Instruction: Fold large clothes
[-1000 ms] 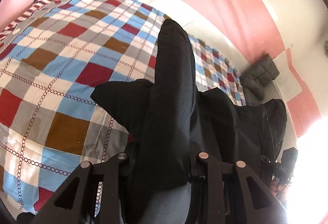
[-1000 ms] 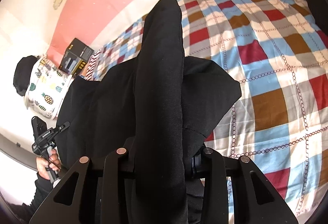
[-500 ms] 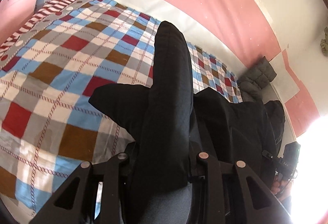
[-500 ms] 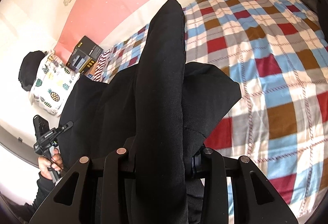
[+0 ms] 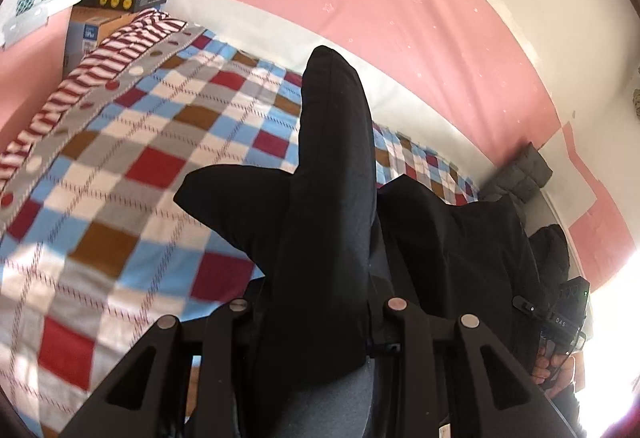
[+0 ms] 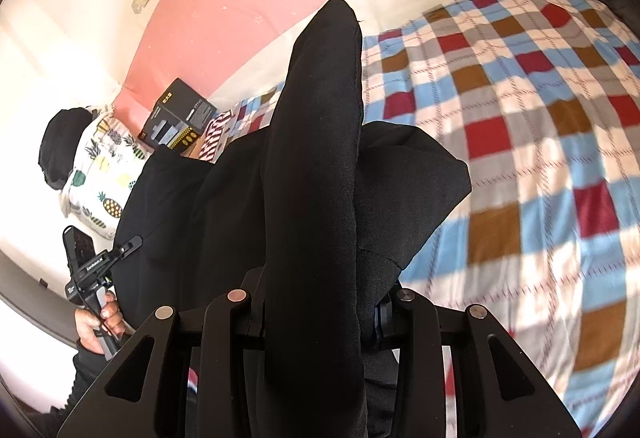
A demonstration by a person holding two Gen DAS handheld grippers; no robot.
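The fingers of the left gripper (image 5: 320,318) are closed on a thick fold of the black garment (image 5: 332,165), and the cloth rises in front of them like a tall ridge, so the fingertips themselves are hidden under it. The fingers of the right gripper (image 6: 316,302) are closed in the same way on another part of the black garment (image 6: 316,141). Between the two grips the cloth hangs in the air above the checked bed cover (image 5: 120,165), and one loose corner falls outward beside each pair of fingers.

The garment looks soft and rather thick, with some weight, so I think it will sag and swing when it is moved. It does not look slippery or fragile. A good place to hold seems to be an edge or a seam near the corners, with several layers pinched together, as both pairs of fingers do now. In the right wrist view the left gripper is at the far left side of the cloth, held by the person's hand (image 6: 98,322).
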